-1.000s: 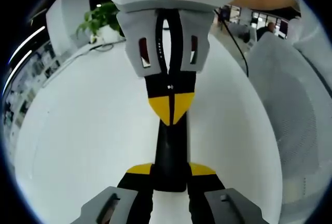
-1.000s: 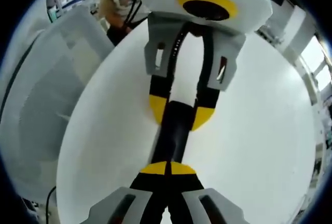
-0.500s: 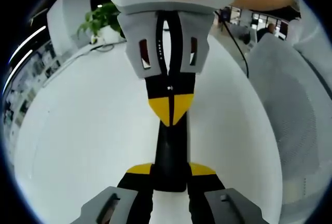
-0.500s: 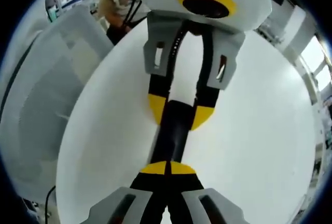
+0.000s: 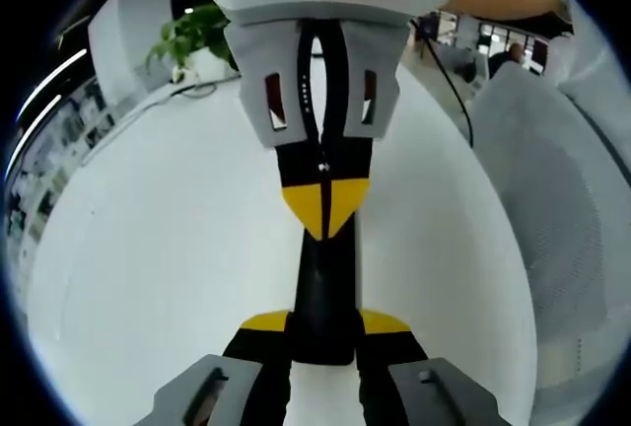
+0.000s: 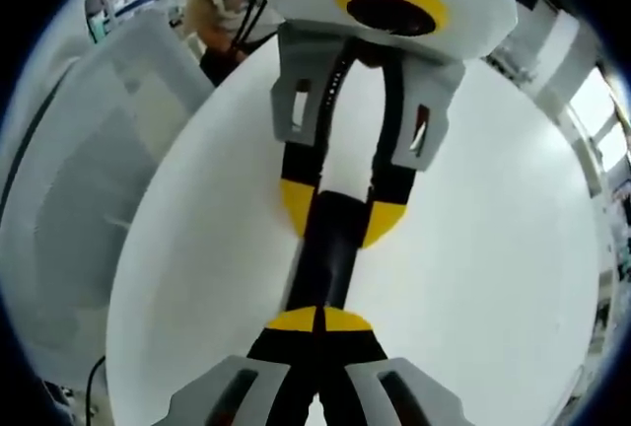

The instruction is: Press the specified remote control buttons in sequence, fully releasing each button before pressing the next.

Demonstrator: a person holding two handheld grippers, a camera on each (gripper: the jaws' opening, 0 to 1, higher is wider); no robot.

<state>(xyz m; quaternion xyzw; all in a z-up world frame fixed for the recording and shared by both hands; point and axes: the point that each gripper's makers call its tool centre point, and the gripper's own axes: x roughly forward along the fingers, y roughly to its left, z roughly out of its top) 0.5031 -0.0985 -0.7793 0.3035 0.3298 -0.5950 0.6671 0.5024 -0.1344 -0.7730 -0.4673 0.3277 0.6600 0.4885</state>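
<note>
Your left gripper's (image 5: 322, 332) fingers are clamped on the near end of the remote (image 5: 323, 278), one yellow-tipped jaw on each side of the black body. Seen from the left gripper view, the remote runs straight away from you over the white table (image 5: 158, 239), and your right gripper (image 5: 323, 204) meets it from the far side, its two yellow tips pressed together on top of the remote's upper face. In the right gripper view, those same tips (image 6: 317, 319) sit closed, touching each other, resting on the remote (image 6: 325, 253), while the left gripper (image 6: 340, 214) holds the remote's far end between its spread jaws. You can see a potted plant (image 5: 192, 36) at the far edge of the table in the left gripper view, and a white mesh chair back (image 5: 562, 199) stands off to the side. A person (image 6: 232, 2) sits beyond the table in the right gripper view.
</note>
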